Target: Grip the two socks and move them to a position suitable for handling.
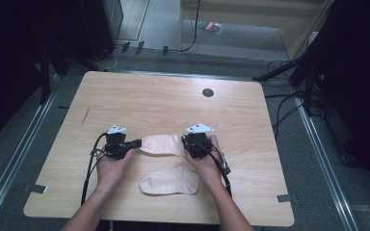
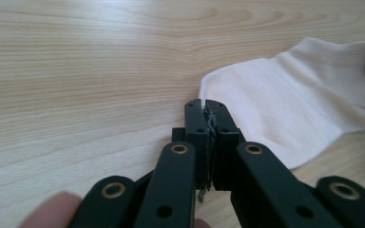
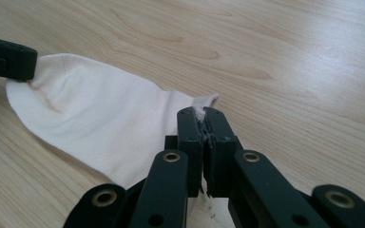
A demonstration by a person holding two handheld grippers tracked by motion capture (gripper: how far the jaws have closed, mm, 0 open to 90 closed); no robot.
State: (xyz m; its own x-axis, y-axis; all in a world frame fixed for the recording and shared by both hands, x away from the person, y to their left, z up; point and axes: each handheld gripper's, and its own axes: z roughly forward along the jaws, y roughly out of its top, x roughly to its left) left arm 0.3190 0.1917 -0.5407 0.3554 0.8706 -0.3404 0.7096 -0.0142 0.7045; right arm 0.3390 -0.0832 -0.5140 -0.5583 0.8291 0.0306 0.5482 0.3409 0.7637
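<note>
A pale pink sock [image 1: 163,144] [image 2: 290,104] [image 3: 95,114] lies stretched flat across the wooden table [image 1: 173,101], between my two grippers. My left gripper [image 1: 138,143] [image 2: 205,105] is shut on the sock's left end, its jaws pressed together at the fabric edge. At the opposite end my right gripper [image 1: 185,144] [image 3: 200,113] is shut on the sock, and a bit of cloth pokes out past the jaw tips. The left gripper's jaw [image 3: 7,61] also shows at the far end in the right gripper view. A second, whiter sock [image 1: 169,183] lies flat nearer the person, between the forearms.
A dark round hole [image 1: 207,92] sits in the tabletop toward the back. Bare wood stretches behind and to both sides of the socks. Cables [image 1: 284,103] and dark stands lie on the floor around the table.
</note>
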